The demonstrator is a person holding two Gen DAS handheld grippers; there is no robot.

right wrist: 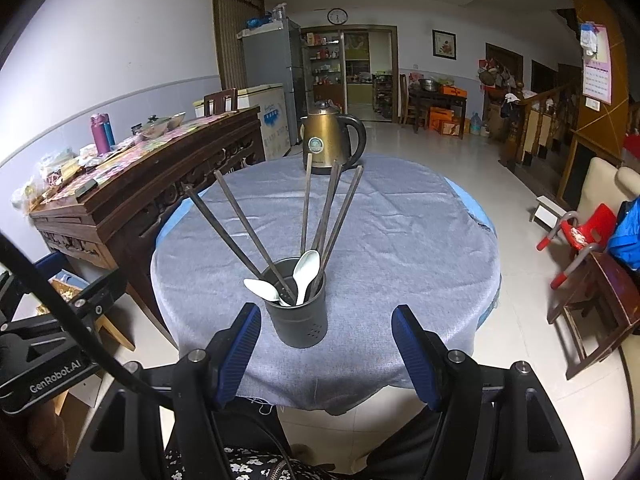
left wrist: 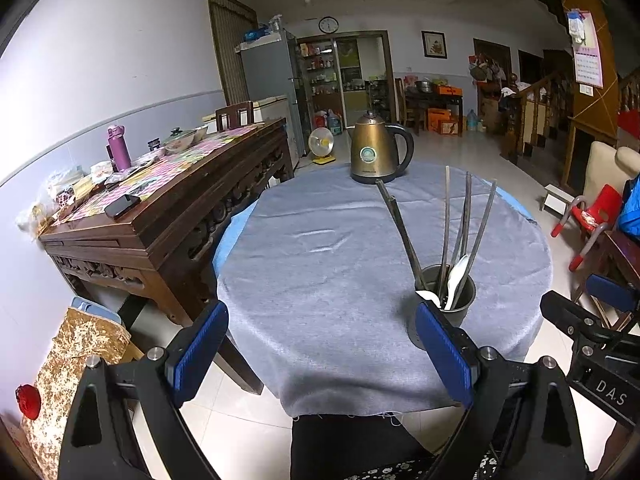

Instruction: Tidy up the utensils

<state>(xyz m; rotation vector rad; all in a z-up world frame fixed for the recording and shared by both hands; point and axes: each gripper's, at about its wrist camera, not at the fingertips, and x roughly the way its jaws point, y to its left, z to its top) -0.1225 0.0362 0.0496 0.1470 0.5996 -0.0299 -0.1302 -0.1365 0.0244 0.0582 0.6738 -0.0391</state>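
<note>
Looks finished: dark wooden chopsticks [right wrist: 256, 236] and white plastic spoons [right wrist: 306, 270] stand in the dark cylindrical metal holder [right wrist: 298, 322] on the grey-clothed counter [right wrist: 420, 240] before the brass kettle [right wrist: 332, 140], nothing loose, left gripper [left wrist: 320, 356] and right gripper [right wrist: 326, 354] spread, empty.

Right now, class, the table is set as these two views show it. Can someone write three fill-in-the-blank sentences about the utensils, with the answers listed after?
1. The dark metal cylindrical utensil holder contains two white ____ and several long dark chopsticks.
2. The bronze electric kettle stands at the ____ edge of the round table's grey cloth.
3. The right hand-held gripper is ____, and it touches nothing.

Answers: spoons; far; open
</note>
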